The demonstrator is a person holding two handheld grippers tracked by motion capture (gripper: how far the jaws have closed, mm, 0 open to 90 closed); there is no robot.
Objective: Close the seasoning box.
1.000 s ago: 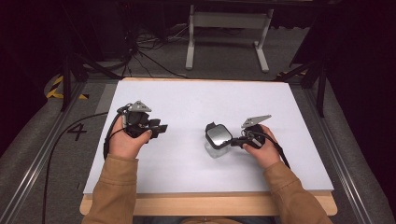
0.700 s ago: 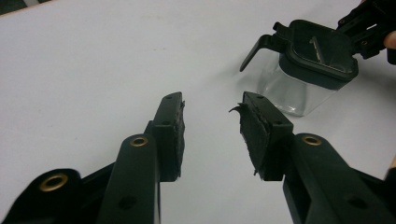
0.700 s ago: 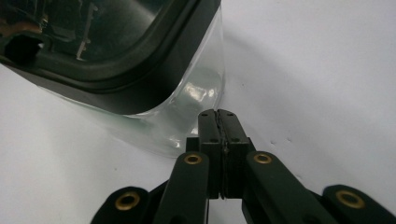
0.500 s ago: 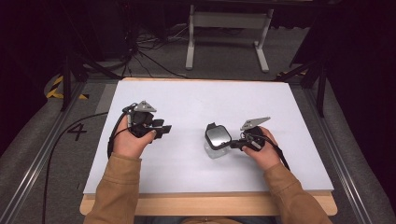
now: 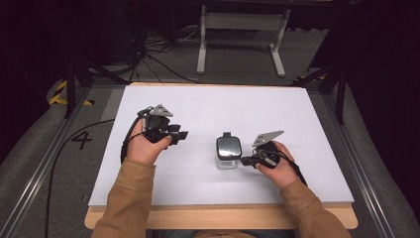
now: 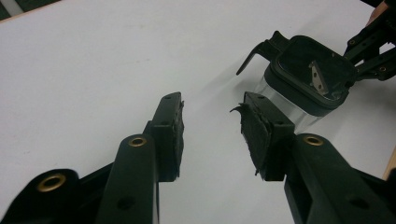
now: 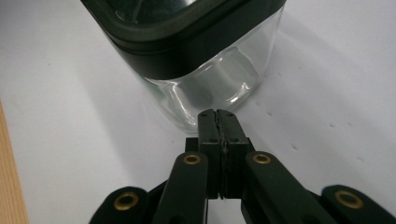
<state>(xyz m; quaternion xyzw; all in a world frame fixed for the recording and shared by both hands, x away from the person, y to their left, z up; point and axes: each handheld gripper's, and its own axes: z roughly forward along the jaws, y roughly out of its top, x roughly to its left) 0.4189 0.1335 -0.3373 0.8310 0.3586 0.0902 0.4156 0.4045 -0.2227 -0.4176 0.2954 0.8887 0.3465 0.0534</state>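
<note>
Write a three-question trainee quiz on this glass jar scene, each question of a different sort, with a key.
1. True or false: the right gripper has its jaws pressed together at the wall of the glass jar.
2. The jar's black lid is: A) lying beside the jar, B) on the jar, C) held by the left gripper.
3. Fill in: the left gripper's jaws stand ____, with nothing between them.

Key: 1 true; 2 B; 3 open. The jar stands upright on the white table, and the left gripper is apart from it.
</note>
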